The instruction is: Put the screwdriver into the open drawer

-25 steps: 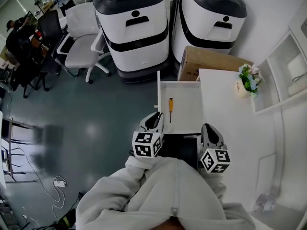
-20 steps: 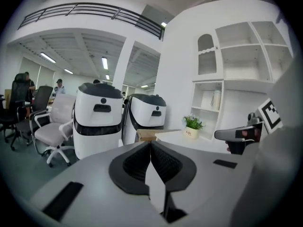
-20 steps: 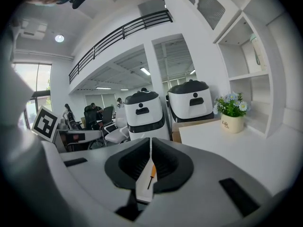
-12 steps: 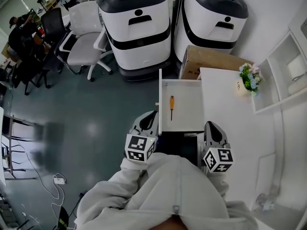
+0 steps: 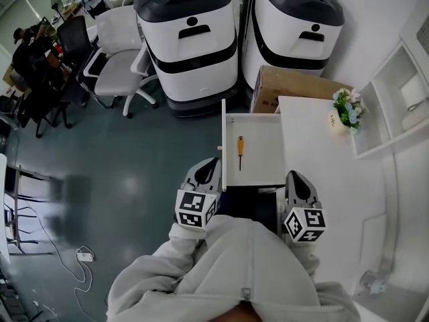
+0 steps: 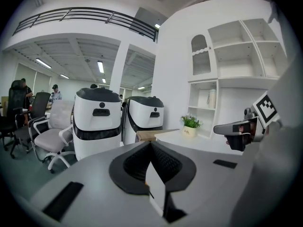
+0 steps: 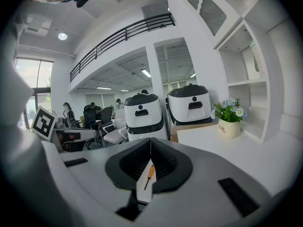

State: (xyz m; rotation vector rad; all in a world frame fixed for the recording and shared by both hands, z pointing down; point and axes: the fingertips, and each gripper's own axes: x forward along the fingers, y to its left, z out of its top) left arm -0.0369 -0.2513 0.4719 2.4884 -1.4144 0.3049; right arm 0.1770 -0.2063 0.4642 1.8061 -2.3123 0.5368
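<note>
In the head view a screwdriver (image 5: 239, 151) with an orange handle lies flat inside the open white drawer (image 5: 263, 154), near its left side. My left gripper (image 5: 213, 164) hovers just left of the drawer's front panel, shut and empty. My right gripper (image 5: 293, 177) hangs over the white desk top right of the drawer, also shut with nothing in it. In the right gripper view the screwdriver (image 7: 149, 173) shows below the closed jaws. In the left gripper view the left gripper (image 6: 150, 144) has its jaws together, and the right gripper (image 6: 234, 128) shows at the right.
Two tall white-and-black machines (image 5: 191, 39) (image 5: 295, 25) stand beyond the drawer, with a cardboard box (image 5: 295, 86) beside them. A small flower pot (image 5: 347, 113) sits on the white desk (image 5: 328, 173). An office chair (image 5: 117, 62) and people are at the far left.
My left gripper has drawn back a little to the left, away from the drawer's front panel. The screwdriver and my right gripper have stayed where they were.
</note>
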